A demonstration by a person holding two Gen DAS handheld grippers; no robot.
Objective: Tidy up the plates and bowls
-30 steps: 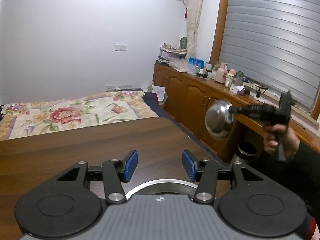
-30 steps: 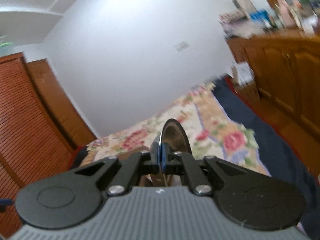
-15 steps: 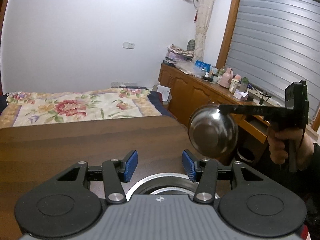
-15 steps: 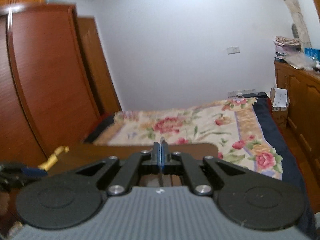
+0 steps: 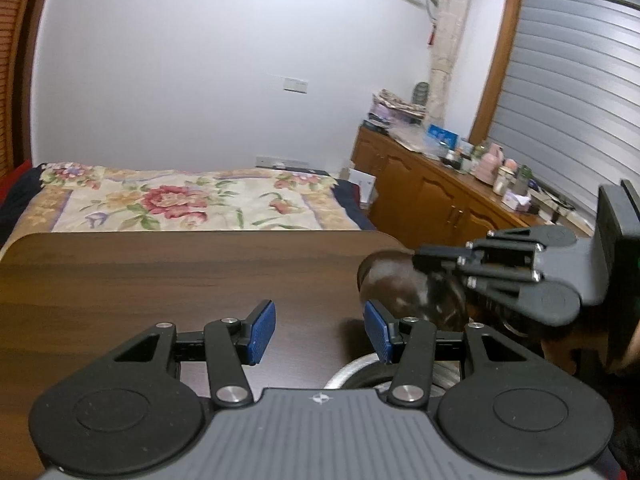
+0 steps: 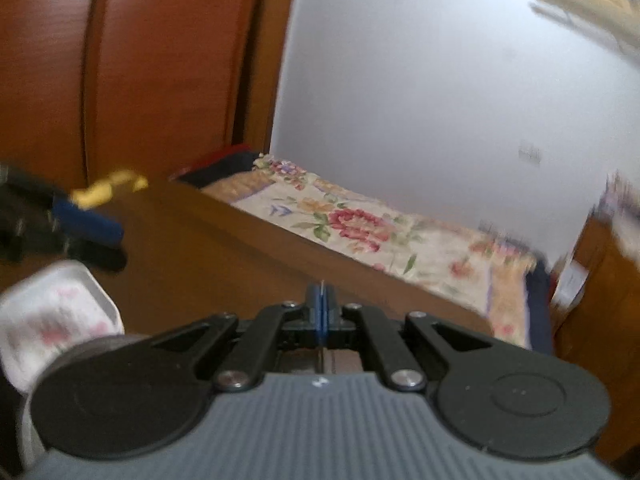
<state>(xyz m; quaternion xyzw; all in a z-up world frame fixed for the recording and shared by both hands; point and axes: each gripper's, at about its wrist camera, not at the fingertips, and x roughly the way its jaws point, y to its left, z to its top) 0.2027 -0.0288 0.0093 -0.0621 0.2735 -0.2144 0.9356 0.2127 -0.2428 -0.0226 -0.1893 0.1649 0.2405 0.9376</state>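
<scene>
My right gripper comes in from the right in the left wrist view, shut on the rim of a shiny steel bowl held just above the dark wooden table near its right corner. In the right wrist view only the bowl's thin edge shows between the closed blue pads. My left gripper stands open over the table with nothing between its pads. Under its right finger lies the rim of a steel dish, mostly hidden. A white flowered dish sits at the left in the right wrist view, blurred.
A bed with a flowered cover lies beyond the table's far edge. A wooden cabinet crowded with bottles runs along the right wall under a shuttered window. A brown wardrobe stands at the left. Something yellow lies far left on the table.
The right gripper has swung the steel bowl in from beside the cabinet to over the table's right corner, rolling as it went. The left gripper has shifted slightly, still open.
</scene>
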